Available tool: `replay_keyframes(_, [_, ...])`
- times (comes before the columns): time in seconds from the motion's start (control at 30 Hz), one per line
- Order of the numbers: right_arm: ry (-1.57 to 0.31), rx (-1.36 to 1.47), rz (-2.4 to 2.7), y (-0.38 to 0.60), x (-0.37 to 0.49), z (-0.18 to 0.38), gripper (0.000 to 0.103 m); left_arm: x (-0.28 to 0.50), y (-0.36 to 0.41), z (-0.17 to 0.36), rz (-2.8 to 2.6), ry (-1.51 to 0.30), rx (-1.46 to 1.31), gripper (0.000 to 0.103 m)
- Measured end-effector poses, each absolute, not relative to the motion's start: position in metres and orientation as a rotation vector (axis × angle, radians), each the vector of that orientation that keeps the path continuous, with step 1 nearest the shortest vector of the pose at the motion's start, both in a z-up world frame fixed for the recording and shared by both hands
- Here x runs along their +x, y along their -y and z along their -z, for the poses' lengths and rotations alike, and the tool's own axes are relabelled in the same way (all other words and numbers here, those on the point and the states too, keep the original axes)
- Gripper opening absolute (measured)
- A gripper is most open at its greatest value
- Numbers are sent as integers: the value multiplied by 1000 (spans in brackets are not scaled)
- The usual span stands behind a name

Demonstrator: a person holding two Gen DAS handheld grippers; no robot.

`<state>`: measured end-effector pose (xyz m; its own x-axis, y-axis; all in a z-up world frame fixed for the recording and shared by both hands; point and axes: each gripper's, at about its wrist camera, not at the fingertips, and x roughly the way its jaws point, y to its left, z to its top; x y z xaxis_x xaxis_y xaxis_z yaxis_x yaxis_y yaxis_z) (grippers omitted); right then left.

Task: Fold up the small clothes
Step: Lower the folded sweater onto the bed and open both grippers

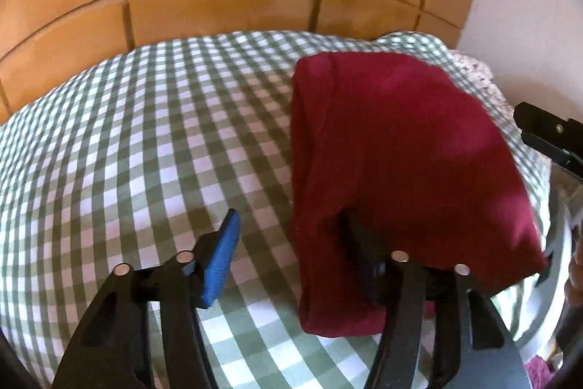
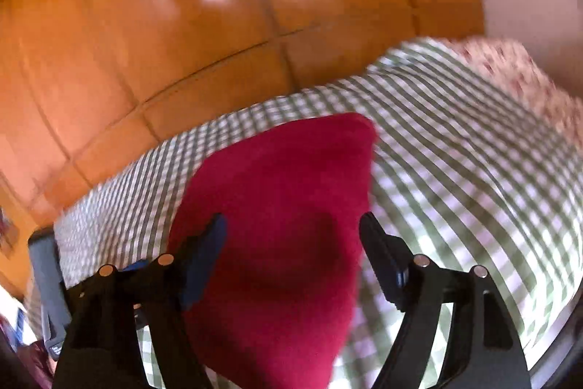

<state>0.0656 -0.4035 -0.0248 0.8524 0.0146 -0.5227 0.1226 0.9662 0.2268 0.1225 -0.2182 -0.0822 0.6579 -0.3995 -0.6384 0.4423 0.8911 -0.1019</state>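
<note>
A dark red folded garment [image 1: 393,148] lies on the green-and-white checked cover [image 1: 145,148], toward its right side. My left gripper [image 1: 289,219] is open at the garment's near left edge. Its blue-padded left finger [image 1: 222,254] hangs over bare cover, while the right finger [image 1: 359,243] rests against the red cloth. In the right wrist view, the red garment [image 2: 284,192] fills the wide gap below my open right gripper [image 2: 293,221]; neither pad presses on it. The picture there is blurred. Part of the right gripper [image 1: 546,137] shows at the right edge of the left wrist view.
Glossy orange-brown wooden panels [image 1: 226,10] rise right behind the cover. A pale wall [image 1: 528,6] stands at the right. A floral fabric [image 2: 510,68] pokes out at the far right corner of the checked cover [image 2: 473,152]. A grey gripper body [image 2: 47,283] sits at the left edge.
</note>
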Motion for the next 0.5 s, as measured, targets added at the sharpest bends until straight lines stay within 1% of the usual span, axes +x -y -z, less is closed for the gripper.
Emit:
replay_keyframes(0.03, [-616, 254, 62, 400, 80, 37, 73, 126, 218, 85, 468, -718, 46, 67])
replay_keyframes(0.07, [-683, 237, 86, 399, 93, 52, 75, 129, 215, 86, 458, -727, 28, 72])
replay_keyframes(0.1, [-696, 214, 114, 399, 98, 58, 77, 129, 213, 84, 455, -729, 18, 73])
replay_keyframes(0.17, [-672, 219, 132, 397, 92, 56, 78, 121, 212, 80, 448, -718, 27, 73])
replay_keyframes(0.23, [-663, 235, 140, 398, 85, 51, 82, 107, 207, 72, 418, -684, 52, 77])
replay_keyframes(0.27, [-652, 248, 142, 399, 81, 50, 85, 103, 204, 70, 406, -674, 52, 79])
replay_keyframes(0.3, [-636, 259, 149, 399, 75, 46, 86, 100, 202, 68, 398, -666, 49, 79])
replay_keyframes(0.37, [-610, 254, 169, 397, 67, 41, 86, 94, 198, 65, 387, -656, 40, 79])
replay_keyframes(0.43, [-581, 250, 182, 390, 53, 35, 86, 88, 193, 62, 375, -647, 30, 82])
replay_keyframes(0.5, [-567, 241, 185, 383, 42, 30, 86, 84, 191, 60, 369, -638, 26, 82])
